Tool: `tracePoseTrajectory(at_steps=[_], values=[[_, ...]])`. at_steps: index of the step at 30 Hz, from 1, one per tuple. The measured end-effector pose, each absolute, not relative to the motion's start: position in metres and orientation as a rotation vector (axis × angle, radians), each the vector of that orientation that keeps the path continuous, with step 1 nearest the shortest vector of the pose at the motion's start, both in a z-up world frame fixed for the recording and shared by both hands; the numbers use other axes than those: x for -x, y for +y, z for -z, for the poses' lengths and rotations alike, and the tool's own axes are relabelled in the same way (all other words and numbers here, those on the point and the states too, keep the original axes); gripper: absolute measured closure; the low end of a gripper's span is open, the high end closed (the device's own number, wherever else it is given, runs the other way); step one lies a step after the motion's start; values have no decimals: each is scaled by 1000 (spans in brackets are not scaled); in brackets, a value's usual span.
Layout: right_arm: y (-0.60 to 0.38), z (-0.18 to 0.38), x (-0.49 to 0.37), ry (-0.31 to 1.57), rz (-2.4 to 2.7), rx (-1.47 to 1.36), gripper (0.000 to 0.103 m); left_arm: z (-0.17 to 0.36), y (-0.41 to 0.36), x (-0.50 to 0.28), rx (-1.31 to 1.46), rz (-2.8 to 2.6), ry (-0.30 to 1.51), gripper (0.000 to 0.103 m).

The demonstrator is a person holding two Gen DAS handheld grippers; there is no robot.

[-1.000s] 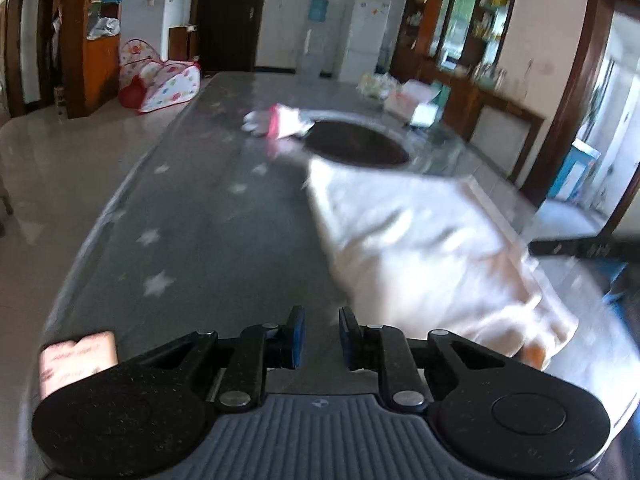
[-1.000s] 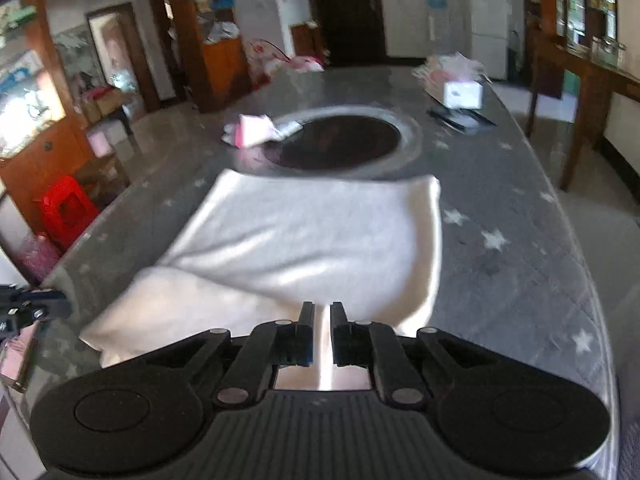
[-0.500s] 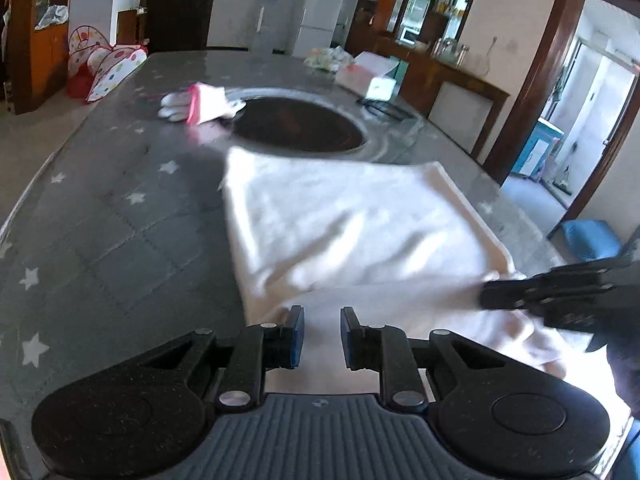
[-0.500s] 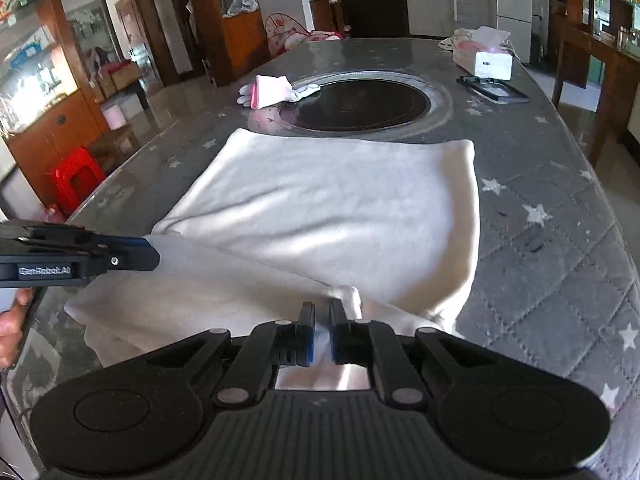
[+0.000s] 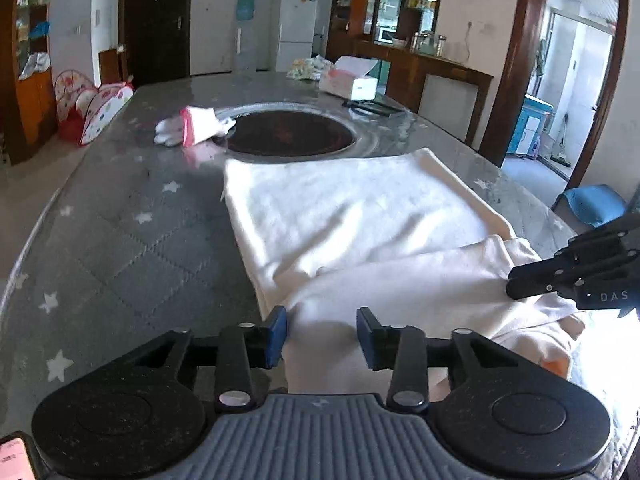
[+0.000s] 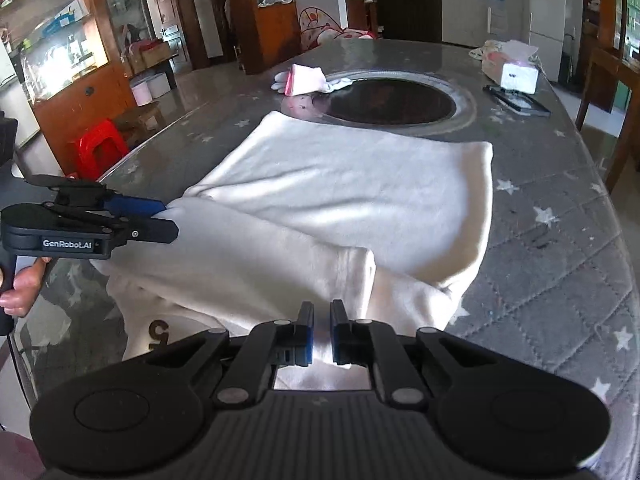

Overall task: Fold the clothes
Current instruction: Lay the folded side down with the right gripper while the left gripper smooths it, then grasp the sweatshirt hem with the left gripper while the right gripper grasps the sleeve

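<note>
- A person's hand (image 6: 18,288) grips the handle of the left gripper (image 5: 321,334) at the far left of the right wrist view.
- The left gripper's two blue-padded fingers stand wide apart with nothing clamped. In its own view, the cream fabric lies in the gap between them and below; whether the pads touch it cannot be told.
- In the right wrist view the left gripper's tips sit at the left edge of the garment, against a raised fold.
- A cream-white garment (image 6: 352,188) lies flat on a grey star-patterned table (image 6: 560,264). Its long axis runs from the near table edge away toward a dark round inset (image 6: 390,100) in the middle of the table, and its far edge stops just short of that inset.
- The garment's near part is folded over itself into a thick band running left to right between the two grippers.
- A dark printed mark shows on the near left corner of the fabric.
- The right gripper (image 6: 321,332) has its jaws nearly closed, with a narrow slit between the pads, and cream fabric pinched in that slit at the garment's near right side.
- Beyond the garment, a white and pink glove (image 6: 306,79) rests at the left rim of the inset.
- A tissue box (image 6: 510,66) stands at the far right of the table, with a dark flat object (image 6: 516,100) just in front of it.
</note>
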State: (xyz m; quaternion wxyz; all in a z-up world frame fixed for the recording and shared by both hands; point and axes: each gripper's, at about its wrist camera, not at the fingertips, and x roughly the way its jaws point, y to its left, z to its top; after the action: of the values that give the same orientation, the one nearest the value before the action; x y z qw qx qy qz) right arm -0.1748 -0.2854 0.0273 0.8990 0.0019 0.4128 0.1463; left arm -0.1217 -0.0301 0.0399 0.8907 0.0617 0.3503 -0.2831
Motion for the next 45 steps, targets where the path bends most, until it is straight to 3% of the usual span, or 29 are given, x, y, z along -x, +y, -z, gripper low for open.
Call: tracePoseTrajectory(at_steps=[19, 25, 29, 33, 36, 38, 40, 42, 45], values=[[-283, -33, 144, 812, -283, 0, 94, -38, -52, 145, -280, 669, 735, 57], [-288, -27, 150, 841, -302, 7, 94, -44, -41, 162, -307, 728, 707, 45], [-284, -36, 169, 836, -341, 97, 90, -44, -43, 188, -395, 818, 672, 39], [-284, -41, 185, 836, -366, 155, 69, -36, -53, 212, -497, 868, 626, 33], [-283, -43, 195, 833, -377, 200, 69, -26, -65, 215, -539, 868, 625, 34], [-284, -43, 201, 835, -382, 214, 68, -28, -67, 211, -526, 863, 625, 40], [-285, -44, 205, 835, -386, 226, 67, -32, -67, 208, -504, 857, 625, 55], [-287, -45, 209, 833, -389, 235, 62, -37, -67, 204, -482, 851, 625, 77], [-287, -46, 214, 826, -399, 252, 61, -43, -67, 198, -449, 842, 625, 87]])
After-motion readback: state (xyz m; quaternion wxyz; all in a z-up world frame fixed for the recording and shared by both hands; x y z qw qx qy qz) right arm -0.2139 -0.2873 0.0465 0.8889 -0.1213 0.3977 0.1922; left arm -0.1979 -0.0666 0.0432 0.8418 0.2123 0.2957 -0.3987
